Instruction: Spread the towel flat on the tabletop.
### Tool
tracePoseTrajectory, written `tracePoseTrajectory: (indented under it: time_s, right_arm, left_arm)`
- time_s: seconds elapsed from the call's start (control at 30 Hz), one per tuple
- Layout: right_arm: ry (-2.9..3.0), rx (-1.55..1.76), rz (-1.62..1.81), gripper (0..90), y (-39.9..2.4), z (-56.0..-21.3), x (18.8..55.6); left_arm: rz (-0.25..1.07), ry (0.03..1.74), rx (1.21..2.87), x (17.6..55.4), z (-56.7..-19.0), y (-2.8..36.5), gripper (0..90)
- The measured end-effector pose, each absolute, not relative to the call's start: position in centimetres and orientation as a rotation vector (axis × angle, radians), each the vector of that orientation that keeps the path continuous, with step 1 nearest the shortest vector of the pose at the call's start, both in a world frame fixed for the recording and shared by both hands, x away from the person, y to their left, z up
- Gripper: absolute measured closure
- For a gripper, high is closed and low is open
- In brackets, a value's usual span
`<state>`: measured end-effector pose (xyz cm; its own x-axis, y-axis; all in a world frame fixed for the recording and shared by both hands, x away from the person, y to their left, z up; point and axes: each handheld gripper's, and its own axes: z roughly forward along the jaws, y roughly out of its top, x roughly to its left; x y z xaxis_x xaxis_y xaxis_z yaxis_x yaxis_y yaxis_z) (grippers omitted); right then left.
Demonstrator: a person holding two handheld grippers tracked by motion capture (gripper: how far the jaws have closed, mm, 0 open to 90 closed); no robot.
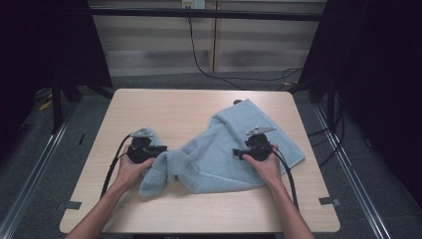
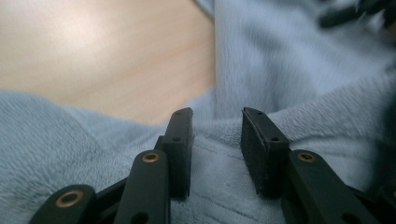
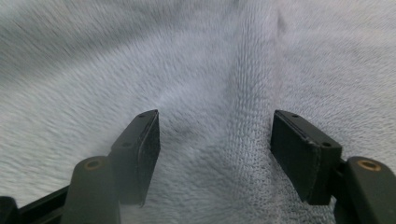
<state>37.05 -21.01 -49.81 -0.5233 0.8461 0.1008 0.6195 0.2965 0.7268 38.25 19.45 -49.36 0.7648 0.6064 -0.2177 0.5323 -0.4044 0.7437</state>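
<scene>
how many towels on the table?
1. A single light blue towel lies crumpled across the table, from its middle to the right side, with a bunched end by the left tool. Nothing visibly hidden beneath it.

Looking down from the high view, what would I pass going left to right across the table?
Bare table → left tongs in the person's left hand → crumpled blue towel → right tongs in the right hand.

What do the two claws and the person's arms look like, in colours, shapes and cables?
Both the left claw and the right claw are black, each topped with a grey three-cornered plate and trailing a black cable. Their flat rectangular pads sit on arms with brass-coloured rivets. The forearms are bare, with no sleeves in sight.
</scene>
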Motion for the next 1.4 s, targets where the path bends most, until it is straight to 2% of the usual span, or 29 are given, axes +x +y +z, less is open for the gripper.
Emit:
tracePoseTrajectory:
  time_s: [0.23, 0.4, 0.5, 0.57, 0.67, 0.87, 1.13, 1.23, 1.4]
  right_arm:
    - [2.266, 1.281, 1.092, 34.9, -22.7, -47.4, 32.3]
    - [2.25, 1.329, 1.039, 35.0, -24.9, -48.1, 27.7]
    - [2.246, 1.394, 0.98, 34.9, -25.9, -49.1, 26.4]
    - [2.252, 1.401, 0.944, 35.4, -26.2, -50.0, 26.3]
    - [2.235, 1.392, 0.918, 34.6, -26.3, -50.2, 27.4]
    - [2.194, 1.395, 0.964, 33.5, -26.0, -50.7, 32.7]
    - [2.237, 1.408, 0.976, 32.1, -23.0, -50.4, 38.8]
    - [2.237, 1.367, 1.066, 33.1, -21.8, -49.6, 38.0]
    - [2.374, 1.205, 1.15, 35.8, -19.1, -48.5, 33.5]
  left_arm:
    - [0.13, 0.839, 2.123, 35.6, -49.8, 21.4, 64.3]
    - [0.105, 0.825, 2.144, 31.9, -49.5, 23.3, 64.2]
    - [0.065, 0.806, 2.134, 29.6, -49.3, 24.4, 62.2]
    - [0.055, 0.792, 2.109, 29.0, -48.7, 24.7, 58.1]
    - [0.058, 0.771, 2.067, 29.2, -48.0, 24.6, 57.6]
    - [0.073, 0.762, 2.07, 30.5, -47.5, 23.2, 57.6]
    - [0.054, 0.729, 2.109, 32.0, -47.4, 20.4, 58.3]
    - [0.052, 0.722, 2.132, 32.1, -48.0, 20.0, 58.8]
    - [0.049, 0.747, 2.2, 32.4, -49.4, 20.3, 73.1]
